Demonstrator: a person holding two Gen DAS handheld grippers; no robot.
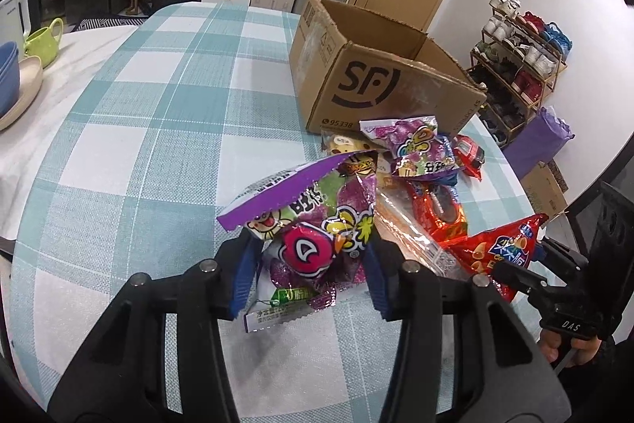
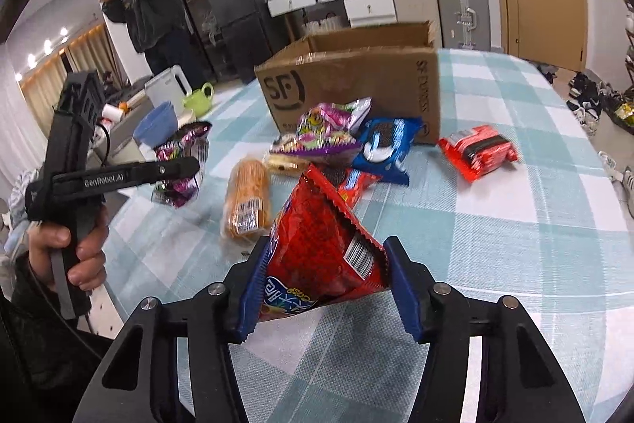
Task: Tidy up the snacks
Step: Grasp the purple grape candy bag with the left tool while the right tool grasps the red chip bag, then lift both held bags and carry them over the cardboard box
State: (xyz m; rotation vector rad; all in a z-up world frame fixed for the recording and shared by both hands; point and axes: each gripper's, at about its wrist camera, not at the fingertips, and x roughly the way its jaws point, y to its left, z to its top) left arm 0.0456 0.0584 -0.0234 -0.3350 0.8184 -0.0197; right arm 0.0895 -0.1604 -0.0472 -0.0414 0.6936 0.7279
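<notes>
My left gripper (image 1: 311, 264) is shut on a purple candy bag (image 1: 313, 240), held above the checked tablecloth; it also shows in the right wrist view (image 2: 182, 161). My right gripper (image 2: 329, 284) is shut on a red chip bag (image 2: 321, 252), which also shows in the left wrist view (image 1: 495, 248). An open SF cardboard box (image 1: 380, 74) stands behind a pile of snacks: another purple bag (image 2: 333, 129), a blue Oreo pack (image 2: 384, 145), a red pack (image 2: 477, 151) and a biscuit sleeve (image 2: 245, 201).
Blue bowls (image 1: 8, 74), a green cup (image 1: 43, 40) and a white kettle (image 2: 166, 86) sit at the table's left end. A person (image 2: 146, 10) stands beyond the table. A shoe rack (image 1: 523, 66) is to the right.
</notes>
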